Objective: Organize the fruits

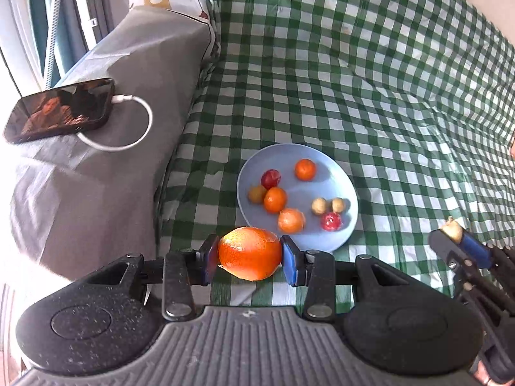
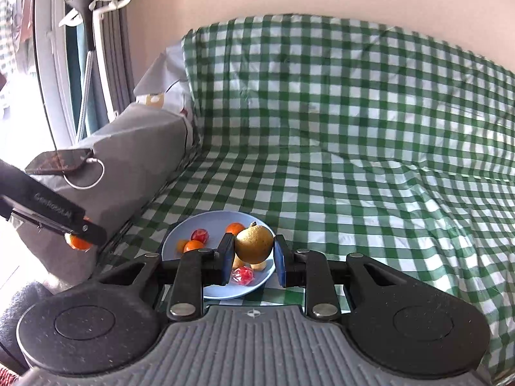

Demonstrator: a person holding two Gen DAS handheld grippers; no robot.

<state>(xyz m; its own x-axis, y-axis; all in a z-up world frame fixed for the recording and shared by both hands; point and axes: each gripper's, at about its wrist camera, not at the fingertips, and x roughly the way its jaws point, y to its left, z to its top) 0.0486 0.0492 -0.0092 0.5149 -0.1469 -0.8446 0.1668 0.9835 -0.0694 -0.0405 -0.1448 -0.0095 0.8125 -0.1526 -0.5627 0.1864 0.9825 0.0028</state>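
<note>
The work surface is a green-and-white checked cloth [image 1: 370, 96] spread over what appears to be a bed. At its left edge sits a grey covered block [image 1: 106, 135] carrying a smartphone [image 1: 61, 109] with a white charging cable [image 1: 135, 122].

A light blue plate [image 1: 346, 189] lies on the cloth near both grippers and serves, by judgement, as the collection point. It already holds eight small fruits: three small oranges, e.g. [image 1: 305, 169]; two red fruits, e.g. [image 1: 270, 178]; one yellowish fruit [image 1: 256, 194]; and two pale round fruits, e.g. [image 1: 319, 206]. No loose fruit is visible on the cloth in either view.

The left gripper [image 1: 249, 255] is clamped on a large orange [image 1: 249, 252], both blue pads against its sides, held just short of the plate's near rim and above the cloth.

The right gripper [image 2: 252, 254] is clamped on a yellow-brown round fruit with a stem [image 2: 254, 244], possibly a pear or a lemon; the type cannot be confirmed. It is held over the near part of the plate.

Status, as a judgement: the task is largely complete. Two fruits remain in transit. Remaining steps: lower each to a bare area of the plate and release.
</note>
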